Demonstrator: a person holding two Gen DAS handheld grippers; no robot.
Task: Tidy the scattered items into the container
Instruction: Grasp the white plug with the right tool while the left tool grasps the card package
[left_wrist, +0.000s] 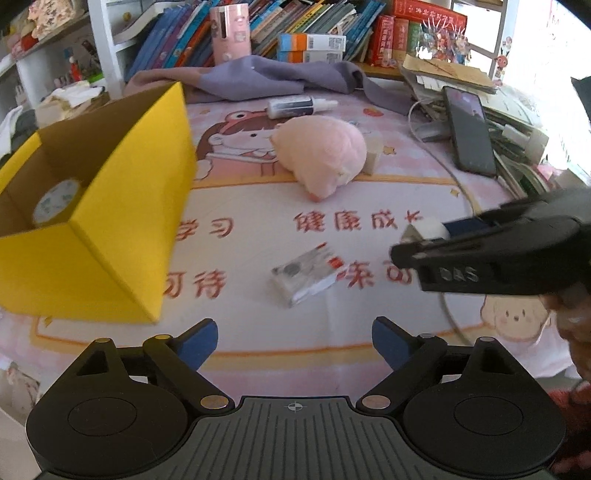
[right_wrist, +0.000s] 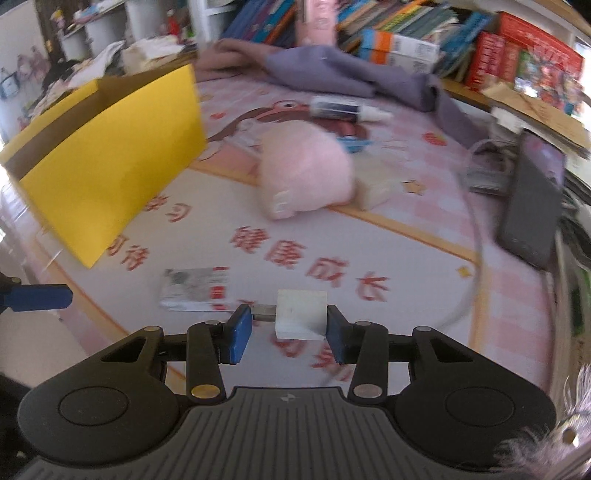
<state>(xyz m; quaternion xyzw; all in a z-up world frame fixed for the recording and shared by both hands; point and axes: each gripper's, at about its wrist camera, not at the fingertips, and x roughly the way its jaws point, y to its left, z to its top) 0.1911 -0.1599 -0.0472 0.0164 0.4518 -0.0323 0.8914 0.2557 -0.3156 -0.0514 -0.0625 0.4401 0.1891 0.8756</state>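
The white charger block (right_wrist: 301, 314) sits low centre in my right view, on the worktop (right_wrist: 424, 229), between my right fingers (right_wrist: 290, 334). One pad touches its side; the other stands off the plug. It looks light, rigid and smooth-sided, best pinched across its flat faces. My left fingers (left_wrist: 293, 341) are wide apart and empty, with the yellow box (left_wrist: 122, 221) upper left.

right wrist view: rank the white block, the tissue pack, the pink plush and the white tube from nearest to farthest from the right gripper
1. white block, between the right gripper fingers
2. tissue pack, just left
3. pink plush, mid-table
4. white tube, beyond the plush
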